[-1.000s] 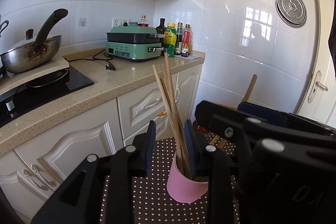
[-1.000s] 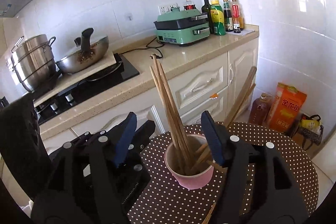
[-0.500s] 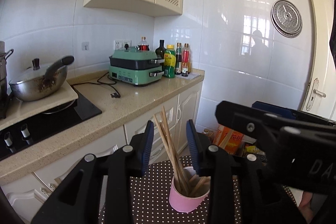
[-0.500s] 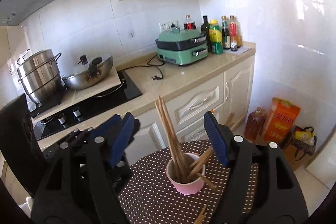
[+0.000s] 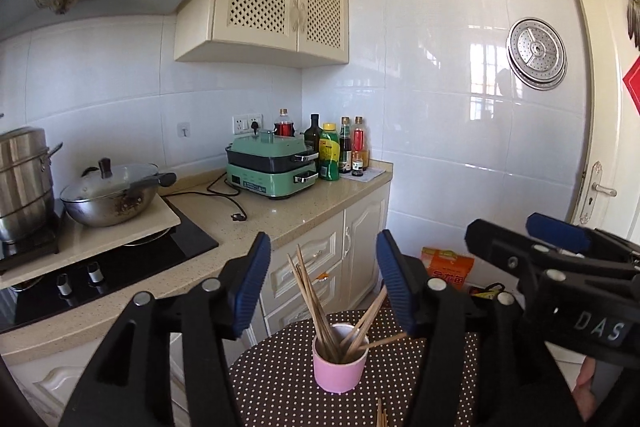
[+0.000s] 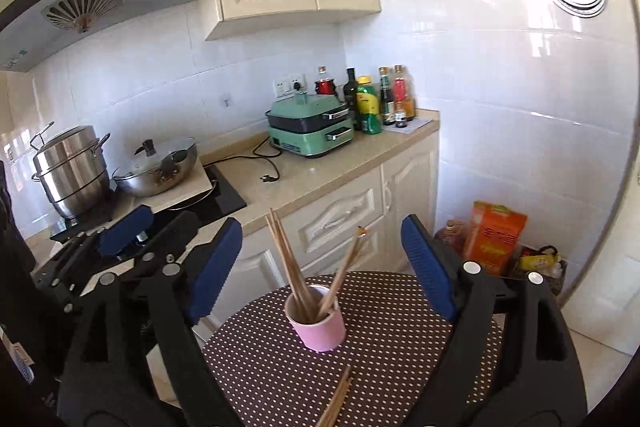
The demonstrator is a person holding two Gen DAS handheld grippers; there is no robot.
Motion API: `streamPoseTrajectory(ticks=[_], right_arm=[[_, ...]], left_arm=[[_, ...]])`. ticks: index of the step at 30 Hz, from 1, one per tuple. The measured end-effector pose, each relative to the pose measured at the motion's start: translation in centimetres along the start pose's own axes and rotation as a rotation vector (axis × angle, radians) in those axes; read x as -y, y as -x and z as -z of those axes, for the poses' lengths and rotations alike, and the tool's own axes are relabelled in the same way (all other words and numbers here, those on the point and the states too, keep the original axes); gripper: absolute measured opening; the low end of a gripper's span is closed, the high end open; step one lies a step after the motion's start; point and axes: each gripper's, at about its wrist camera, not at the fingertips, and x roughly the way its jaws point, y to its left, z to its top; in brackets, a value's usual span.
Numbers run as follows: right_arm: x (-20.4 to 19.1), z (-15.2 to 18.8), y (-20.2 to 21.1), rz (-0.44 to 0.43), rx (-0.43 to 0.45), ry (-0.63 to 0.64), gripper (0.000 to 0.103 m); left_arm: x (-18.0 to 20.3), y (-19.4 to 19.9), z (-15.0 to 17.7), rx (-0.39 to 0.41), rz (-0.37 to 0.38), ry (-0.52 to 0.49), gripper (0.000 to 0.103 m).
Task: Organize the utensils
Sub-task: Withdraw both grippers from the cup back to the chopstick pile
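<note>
A pink cup (image 5: 340,363) was seen standing upright on a round, brown polka-dotted table (image 5: 280,379), with wooden chopsticks (image 5: 316,307) fanned out of its mouth. In the left wrist view, the left gripper (image 5: 324,283) was held above and short of the cup; its blue-padded jaws had just been opening and stood moderately apart, with nothing pressed between them. The right gripper (image 5: 560,239) was caught side-on at 3 o'clock in that view, so its gap could not be judged there.

The right wrist view showed the right gripper (image 6: 320,267) head-on, its jaws spread wide after just opening, framing the cup without touching it. Only this view clearly showed a loose bundle of chopsticks (image 6: 338,403) lying on the table at 6 o'clock, near the cup. The left gripper appeared at 9 o'clock. A steel stockpot (image 6: 72,171) was fully seen here, and an orange bag (image 6: 494,237) on the floor at 3 o'clock.

The left wrist view alone showed a door handle (image 5: 600,191) at 3 o'clock.
</note>
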Motion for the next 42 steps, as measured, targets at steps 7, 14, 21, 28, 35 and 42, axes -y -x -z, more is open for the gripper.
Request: streamPoseTrajectory(ticks=[7,14,21,28,35,42], right_arm=[[1.5,1.8,2.9,0.031,-0.024,-0.026,0.082],[2.1,4.9,3.1,0.069,-0.119,-0.044,0.082],[2.1,8.8,1.3,0.100,-0.262,-0.068,0.082],[2.6,13.4,-2.6,0.145,-0.444,-0.112,0.082],[3.6,18.4,-6.4,0.197,-0.640,-0.145,0.082],[4.1,22.7,-9.4,0.233,-0.817,-0.178,0.082]], left_arm=[[1.6,3.0,2.1,-0.059,-0.017,-0.005,0.059],[1.2,4.1,5.2,-0.145,-0.026,-0.002,0.060],[-0.4,3.3,9.2,-0.271,-0.028,-0.001,0.060],[-2.0,1.3,13.2,-0.401,-0.018,-0.002,0.060],[-2.8,-1.5,16.9,-0.528,0.016,-0.015,0.060],[-3.4,-4.1,19.9,-0.636,0.062,-0.006,0.060]])
